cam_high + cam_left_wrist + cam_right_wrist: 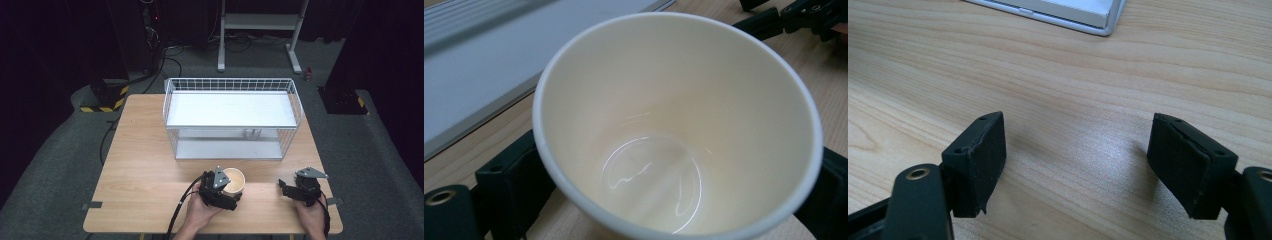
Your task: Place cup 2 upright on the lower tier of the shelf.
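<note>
Pale wooden tabletop (150, 165) carried the work under a dark room. At its near edge the left claw (674, 200) had its black jaws on either side of a cream paper cup (674, 125), seemingly gripping it. Off to the right, well apart, the right claw (1075, 165) rested open over bare wood. Beyond both stood a white wire shelf rack (232, 117).
</note>
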{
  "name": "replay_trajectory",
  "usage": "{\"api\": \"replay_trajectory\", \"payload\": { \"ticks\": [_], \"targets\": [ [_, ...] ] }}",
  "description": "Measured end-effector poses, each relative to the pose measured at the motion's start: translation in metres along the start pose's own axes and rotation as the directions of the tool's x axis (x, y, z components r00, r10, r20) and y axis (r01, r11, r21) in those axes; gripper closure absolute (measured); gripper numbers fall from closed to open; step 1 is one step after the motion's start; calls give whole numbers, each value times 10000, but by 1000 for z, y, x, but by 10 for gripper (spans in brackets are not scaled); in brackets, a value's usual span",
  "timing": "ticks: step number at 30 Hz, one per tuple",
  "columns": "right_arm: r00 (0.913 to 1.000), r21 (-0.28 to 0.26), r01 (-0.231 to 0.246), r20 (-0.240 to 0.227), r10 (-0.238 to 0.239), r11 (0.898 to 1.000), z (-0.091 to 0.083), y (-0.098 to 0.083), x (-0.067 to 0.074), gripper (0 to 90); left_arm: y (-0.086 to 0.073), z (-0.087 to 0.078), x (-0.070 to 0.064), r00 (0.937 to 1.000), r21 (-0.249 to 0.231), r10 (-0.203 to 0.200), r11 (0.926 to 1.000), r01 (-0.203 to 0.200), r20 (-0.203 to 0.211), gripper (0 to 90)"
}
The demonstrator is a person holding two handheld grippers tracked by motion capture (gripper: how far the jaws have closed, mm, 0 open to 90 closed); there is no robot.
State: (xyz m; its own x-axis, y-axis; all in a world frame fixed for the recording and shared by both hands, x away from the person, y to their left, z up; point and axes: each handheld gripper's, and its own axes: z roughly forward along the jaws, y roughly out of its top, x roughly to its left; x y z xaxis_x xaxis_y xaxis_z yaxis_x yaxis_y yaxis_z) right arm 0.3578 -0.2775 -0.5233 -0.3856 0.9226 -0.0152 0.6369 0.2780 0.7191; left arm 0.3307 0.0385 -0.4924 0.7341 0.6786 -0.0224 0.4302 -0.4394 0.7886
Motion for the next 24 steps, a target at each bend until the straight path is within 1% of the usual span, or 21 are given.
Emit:
{"api": "replay_trajectory", "payload": {
  "ticks": [2,4,5,12,16,24],
  "targets": [
    [10000,8,-10,-7,10,10000,0,0,0,238,1,2,-1,10000,-74,-63,10000,63,-11,65],
    [10000,9,-11,-5,11,10000,0,0,0,238,2,2,-1,10000,-76,-32,10000,32,-18,81],
    [10000,-1,-2,0,2,10000,0,0,0,238,3,3,-2,9999,-99,12,9999,-14,-116,84],
    [10000,0,0,1,0,10000,0,0,0,238,3,3,-2,9997,-73,161,9998,-162,-167,90],
    [10000,1,1,-1,-1,10000,0,0,0,238,4,2,-3,9992,-75,272,9996,-275,-292,91],
    [10000,8,-10,-6,10,10000,0,0,0,238,6,0,-1,9987,-136,192,9997,-198,-471,93]
  ]
}}
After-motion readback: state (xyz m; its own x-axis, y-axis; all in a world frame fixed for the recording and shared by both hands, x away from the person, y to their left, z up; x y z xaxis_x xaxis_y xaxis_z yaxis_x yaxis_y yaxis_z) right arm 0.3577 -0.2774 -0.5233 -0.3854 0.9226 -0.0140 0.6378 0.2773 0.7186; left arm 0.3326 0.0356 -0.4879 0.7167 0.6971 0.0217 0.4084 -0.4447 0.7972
